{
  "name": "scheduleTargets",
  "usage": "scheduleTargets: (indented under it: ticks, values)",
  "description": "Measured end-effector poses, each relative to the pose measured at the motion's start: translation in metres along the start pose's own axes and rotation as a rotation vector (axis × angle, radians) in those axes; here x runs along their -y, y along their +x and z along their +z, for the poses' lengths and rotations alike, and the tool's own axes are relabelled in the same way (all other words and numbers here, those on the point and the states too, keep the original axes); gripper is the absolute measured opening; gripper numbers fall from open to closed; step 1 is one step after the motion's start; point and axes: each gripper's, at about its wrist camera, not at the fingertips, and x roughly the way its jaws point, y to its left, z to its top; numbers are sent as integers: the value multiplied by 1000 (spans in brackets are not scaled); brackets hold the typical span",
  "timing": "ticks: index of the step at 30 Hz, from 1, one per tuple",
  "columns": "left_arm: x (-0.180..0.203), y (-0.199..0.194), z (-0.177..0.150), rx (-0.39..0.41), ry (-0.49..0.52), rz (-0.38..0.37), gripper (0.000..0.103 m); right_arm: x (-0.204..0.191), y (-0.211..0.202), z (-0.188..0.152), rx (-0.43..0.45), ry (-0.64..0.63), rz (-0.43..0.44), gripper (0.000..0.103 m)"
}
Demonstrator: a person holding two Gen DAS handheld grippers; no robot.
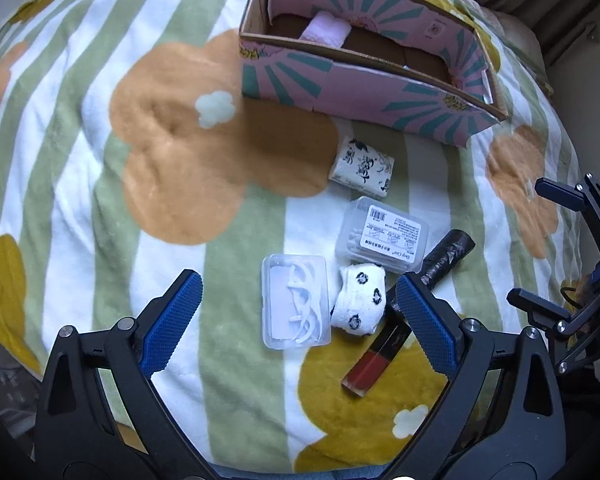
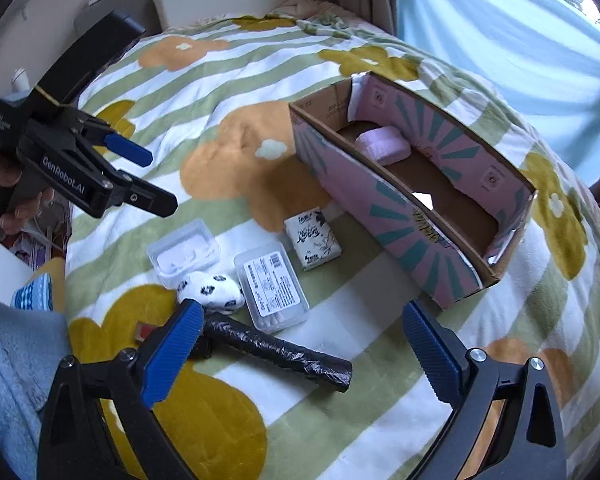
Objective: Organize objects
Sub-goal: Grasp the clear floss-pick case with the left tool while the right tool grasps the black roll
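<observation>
Both grippers hover wide open and empty above a flowered blanket [image 1: 172, 160]. Beneath the left gripper [image 1: 298, 320] lie a floss-pick case [image 1: 294, 300] and spotted socks [image 1: 358, 300]; a black bag roll [image 2: 276, 350] lies between the right gripper's [image 2: 304, 344] jaws. A pink cardboard box [image 2: 412, 216] sits beyond.

Soft daylight through the pale blue curtain [image 2: 500, 40] keeps both views bright with only faint shadows beside the cardboard box [image 1: 364, 88], though heavy fisheye bending curves the bed [image 1: 100, 160] and corners go black.
</observation>
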Motion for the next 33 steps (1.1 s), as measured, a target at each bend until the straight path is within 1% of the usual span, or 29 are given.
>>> scheduleTargets:
  ticks: [5, 10, 12, 14, 15, 16, 17, 19, 20, 21, 22, 23, 25, 27, 29, 30, 33]
  values:
    - [-4, 41, -2, -54, -20, -1, 89, 1, 40, -15, -45, -115, 70, 94]
    - [-4, 66, -5, -84, -3, 18, 86, -3, 72, -21, -93, -226, 160, 76]
    - [-4, 72, -5, -93, -2, 21, 85, -3, 80, -23, -108, -266, 197, 74]
    - [-4, 77, -6, -104, -4, 18, 82, -3, 86, -25, -123, -293, 234, 71]
    - [-4, 80, -6, -111, -4, 15, 76, -3, 89, -25, -134, -306, 254, 69]
    - [-3, 83, -6, -120, -5, 10, 75, -4, 90, -27, -143, -315, 270, 66]
    - [-3, 85, -7, -126, -5, 9, 75, -4, 92, -28, -155, -326, 287, 64]
    - [0, 88, -8, -134, -4, 7, 74, -4, 97, -29, -179, -355, 313, 57]
    - [1, 89, -9, -137, -2, 6, 74, -4, 99, -30, -191, -373, 325, 55]
    - [3, 90, -10, -137, -4, 6, 74, -5, 101, -31, -206, -390, 337, 51]
    - [4, 91, -11, -139, -2, 9, 73, -5, 104, -32, -217, -405, 341, 46]
    - [4, 92, -12, -142, -1, 12, 72, -6, 105, -31, -219, -420, 342, 46]
    - [6, 94, -14, -154, 0, 21, 64, -6, 108, -29, -226, -439, 353, 42]
    - [7, 95, -16, -171, 7, 38, 59, -7, 111, -27, -232, -459, 362, 41]
    - [11, 94, -18, -171, 22, 44, 56, -12, 114, -27, -234, -497, 357, 40]
    - [12, 93, -18, -169, 28, 46, 52, -15, 115, -27, -234, -520, 352, 39]
    - [15, 90, -18, -165, 33, 45, 52, -20, 115, -25, -237, -558, 348, 35]
